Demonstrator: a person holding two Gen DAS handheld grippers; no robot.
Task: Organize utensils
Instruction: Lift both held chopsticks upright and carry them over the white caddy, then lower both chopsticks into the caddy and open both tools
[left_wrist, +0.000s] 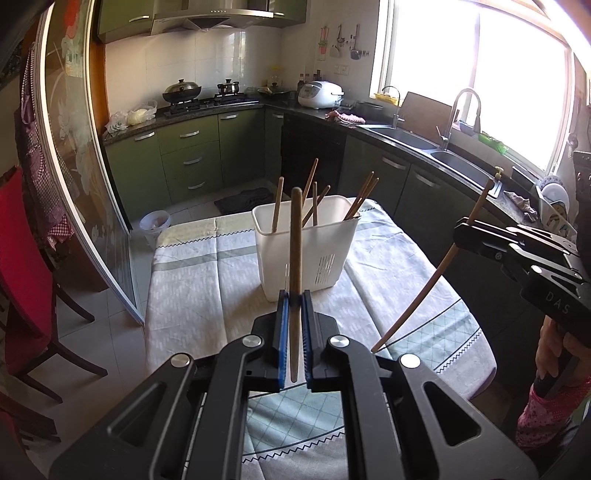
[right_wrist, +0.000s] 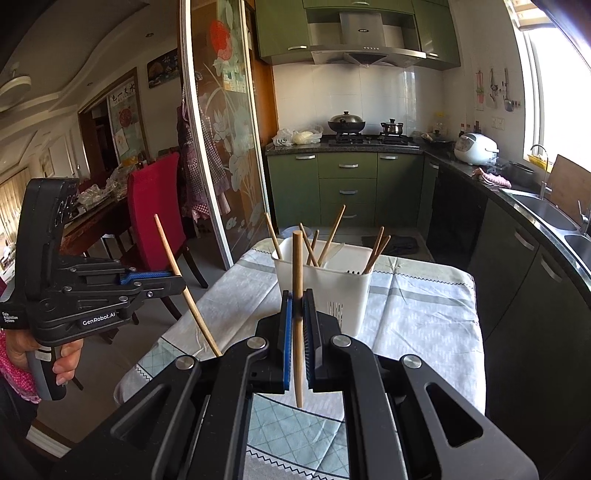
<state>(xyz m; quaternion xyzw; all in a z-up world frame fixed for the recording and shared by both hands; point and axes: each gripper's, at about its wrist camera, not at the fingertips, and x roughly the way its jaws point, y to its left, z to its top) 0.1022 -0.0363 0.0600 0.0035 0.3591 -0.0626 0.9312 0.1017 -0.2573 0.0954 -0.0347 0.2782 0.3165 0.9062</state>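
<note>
Left wrist view: a wooden chopstick (left_wrist: 295, 280) stands nearly upright, pinched between the blue pads of the left gripper (left_wrist: 294, 295), its long axis pointing up past the white utensil caddy (left_wrist: 306, 245) straight ahead on the cloth-covered table (left_wrist: 192, 295). The caddy already holds several chopsticks leaning at odd angles. To the right, the right gripper (left_wrist: 465, 230) is clamped on a second chopstick (left_wrist: 428, 284), tilted with its lower tip near the tablecloth. In the right wrist view that second chopstick (right_wrist: 297, 314) also reads near-vertical, the caddy (right_wrist: 325, 291) just beyond. Both grippers sit about equally near; either stick looks ready to go forward and down into the caddy.
</note>
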